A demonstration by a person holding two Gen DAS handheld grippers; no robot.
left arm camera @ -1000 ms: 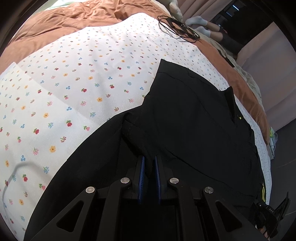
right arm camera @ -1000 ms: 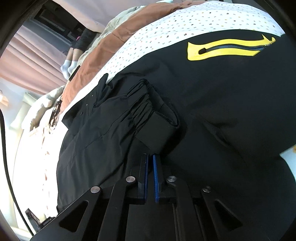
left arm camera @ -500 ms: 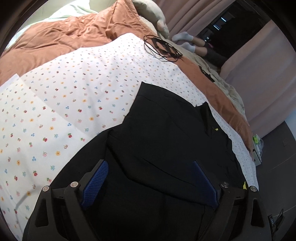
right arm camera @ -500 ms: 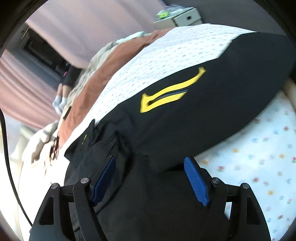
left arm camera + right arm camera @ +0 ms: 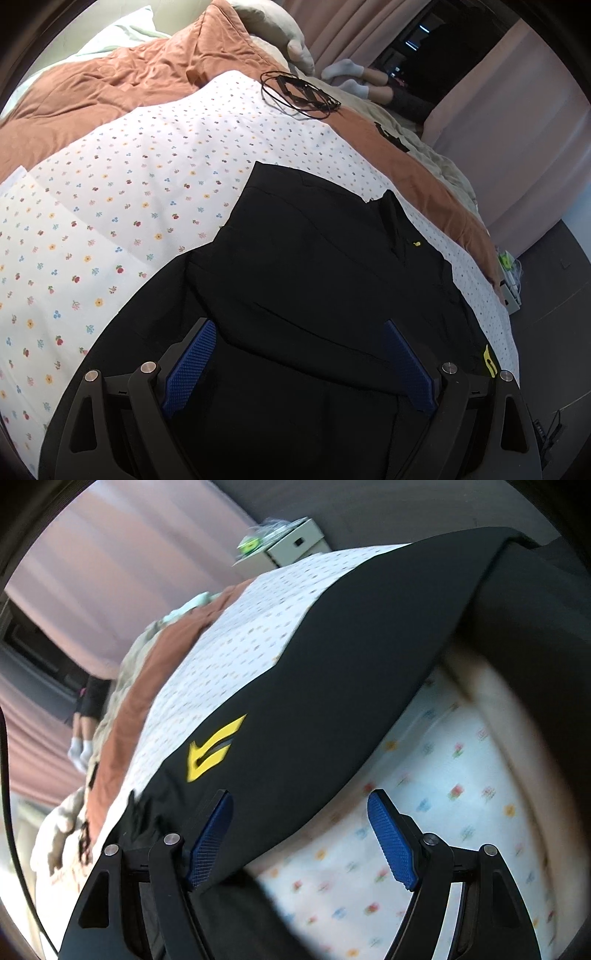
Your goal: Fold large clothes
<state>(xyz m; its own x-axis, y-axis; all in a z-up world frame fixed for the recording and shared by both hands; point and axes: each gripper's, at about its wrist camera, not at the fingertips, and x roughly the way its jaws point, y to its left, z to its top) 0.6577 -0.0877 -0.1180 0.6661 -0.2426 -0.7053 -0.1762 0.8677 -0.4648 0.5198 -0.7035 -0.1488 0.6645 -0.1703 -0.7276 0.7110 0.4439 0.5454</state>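
Note:
A large black garment (image 5: 317,266) lies spread on a white flowered sheet (image 5: 110,192), with a sleeve folded across its body. It also shows in the right wrist view (image 5: 332,686) with a yellow logo (image 5: 212,749). My left gripper (image 5: 297,363) is open and empty, held just above the garment's near part. My right gripper (image 5: 301,836) is open and empty, above the garment's near edge where it meets the sheet (image 5: 436,801).
A coil of black cable (image 5: 295,94) lies at the sheet's far edge. An orange-brown blanket (image 5: 110,85) and pillows lie beyond. A person's legs in white socks (image 5: 351,74) rest by pink curtains (image 5: 517,110). A small white box (image 5: 295,541) stands past the bed.
Both grippers were shut on the black garment a second ago. Both have opened, let go and lifted away. The right view has swung toward the garment's lower edge.

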